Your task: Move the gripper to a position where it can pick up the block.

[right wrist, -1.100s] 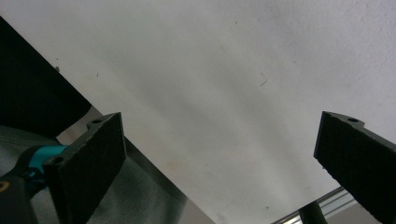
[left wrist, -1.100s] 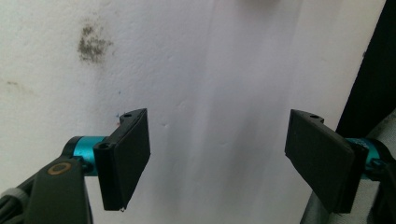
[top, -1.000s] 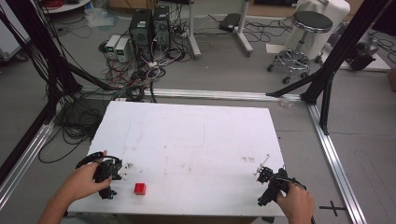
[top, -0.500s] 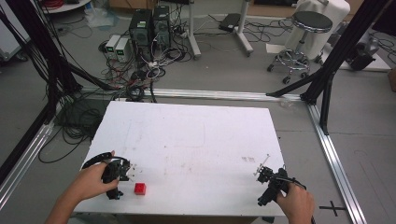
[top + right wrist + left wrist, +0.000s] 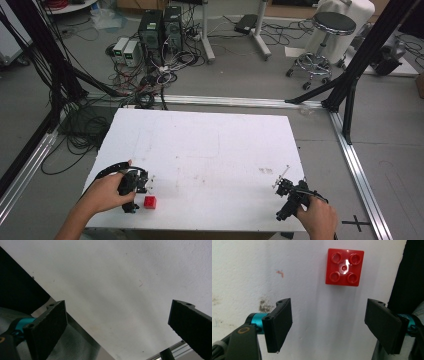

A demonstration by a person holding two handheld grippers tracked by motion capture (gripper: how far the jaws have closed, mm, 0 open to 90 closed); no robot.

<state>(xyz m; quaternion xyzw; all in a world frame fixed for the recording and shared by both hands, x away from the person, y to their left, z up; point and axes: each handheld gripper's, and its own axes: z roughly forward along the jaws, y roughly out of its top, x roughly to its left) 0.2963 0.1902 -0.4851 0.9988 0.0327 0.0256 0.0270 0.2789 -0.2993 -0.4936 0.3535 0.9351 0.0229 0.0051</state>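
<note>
Brick: red block (image 5: 344, 267) on the white bench (image 5: 210, 150), just beyond the left gripper (image 5: 328, 325).
Left fingers: spread, empty.
Right gripper (image 5: 120, 325): fingers spread, empty, over bench edge.

overhead view, two close jaw-cams, shared table (image 5: 210, 150)

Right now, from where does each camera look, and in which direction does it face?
High view: above the person's side, facing forward and down on the white table; both hands and the left gripper and right gripper show.
Left gripper view: rides the left gripper, looking along its open fingers at the red brick.
Right gripper view: looks along open fingers at the table's edge.
Shared: the high view and left gripper view both show the brick.
</note>
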